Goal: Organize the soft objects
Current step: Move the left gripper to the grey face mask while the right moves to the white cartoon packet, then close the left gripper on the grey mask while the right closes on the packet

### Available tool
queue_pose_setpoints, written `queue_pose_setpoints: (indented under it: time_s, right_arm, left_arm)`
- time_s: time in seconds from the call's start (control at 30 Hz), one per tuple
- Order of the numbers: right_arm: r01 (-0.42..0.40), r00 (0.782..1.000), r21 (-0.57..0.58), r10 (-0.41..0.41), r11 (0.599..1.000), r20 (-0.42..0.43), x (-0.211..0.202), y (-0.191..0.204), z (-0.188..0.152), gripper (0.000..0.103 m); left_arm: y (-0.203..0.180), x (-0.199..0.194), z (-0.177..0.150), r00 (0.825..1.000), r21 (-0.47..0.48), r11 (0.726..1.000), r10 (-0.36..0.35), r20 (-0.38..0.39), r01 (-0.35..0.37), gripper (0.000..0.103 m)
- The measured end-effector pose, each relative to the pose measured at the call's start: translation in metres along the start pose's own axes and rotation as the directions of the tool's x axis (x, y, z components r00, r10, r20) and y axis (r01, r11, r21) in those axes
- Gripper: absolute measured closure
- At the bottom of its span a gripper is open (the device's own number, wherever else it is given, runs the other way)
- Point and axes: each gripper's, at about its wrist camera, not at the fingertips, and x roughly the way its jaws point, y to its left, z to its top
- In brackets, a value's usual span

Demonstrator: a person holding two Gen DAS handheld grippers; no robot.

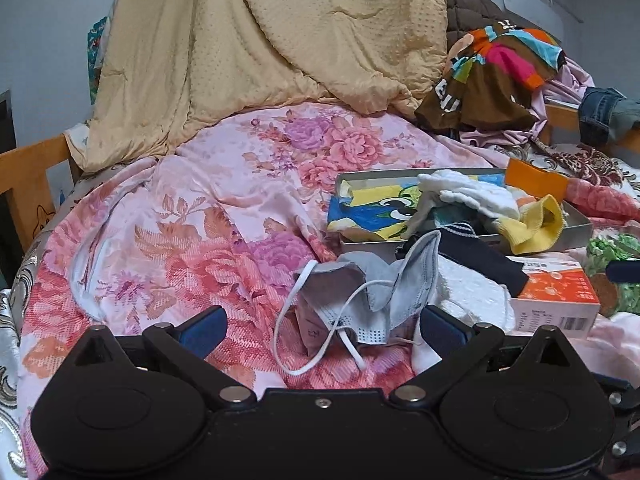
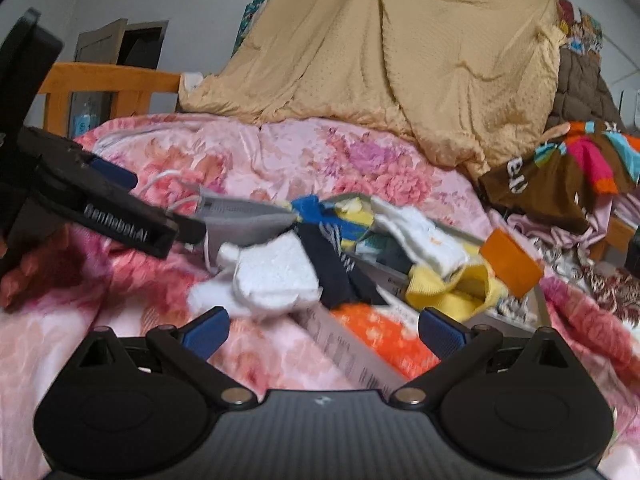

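my left tongs [image 1: 322, 326] stand spread wide and hold nothing, blue pads apart, low over the bed. between the pads lies a crumpled grey face mask [image 1: 360, 294], its white ear loops trailing on the pink floral bedspread [image 1: 192, 208]. just right of the mask sits a white sock [image 1: 472, 292], with a dark navy sock [image 1: 484, 258] laid across it and touching the near wall of a shallow metal tray [image 1: 576, 232]. the tray holds a cartoon-print cloth [image 1: 368, 208], a white knitted piece [image 1: 472, 192] and a yellow sock [image 1: 536, 224] that hangs over the near edge. an orange-and-white carton [image 1: 560, 296] lies just beside the tray.

my right tongs [image 2: 322, 330] are also spread and empty, hovering over the same carton [image 2: 376, 340] with the white sock [image 2: 276, 276] just ahead. the view is blurred. in it the left tongs [image 2: 188, 232] show from the side, reaching toward the mask [image 2: 244, 216]; whether they touch it i cannot tell from here.

further back, a tan quilt [image 1: 280, 40] is heaped at the head of the bed, and a multicoloured garment [image 1: 500, 72] lies on clothes to its right.
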Motion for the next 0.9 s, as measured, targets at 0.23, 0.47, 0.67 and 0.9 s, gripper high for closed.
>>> queue_pose_setpoints:
  time_s: [0.23, 0.47, 0.67, 0.9]
  right_arm:
    - [-0.005, 1.000, -0.063, 0.006, 0.998, 0.020, 0.021, 0.009, 0.005, 0.000]
    - [0.009, 0.999, -0.175, -0.001, 0.984, 0.048, 0.027, 0.030, 0.003, 0.001]
    - [0.026, 0.998, -0.206, -0.015, 0.978, 0.055, 0.036, 0.034, 0.003, 0.006]
    - [0.036, 0.998, -0.286, -0.019, 0.957, 0.062, 0.044, 0.047, -0.002, 0.020]
  left_arm:
    - [-0.011, 0.001, 0.004, 0.997, 0.085, 0.995, -0.059, 0.040, 0.055, 0.001]
    - [-0.018, 0.008, 0.005, 0.998, 0.134, 0.990, -0.052, 0.047, 0.045, 0.001]
    - [-0.019, 0.016, 0.006, 0.997, 0.137, 0.989, -0.056, 0.061, 0.047, 0.001]
    - [-0.023, 0.027, 0.007, 0.996, 0.160, 0.984, -0.080, 0.040, 0.073, 0.020]
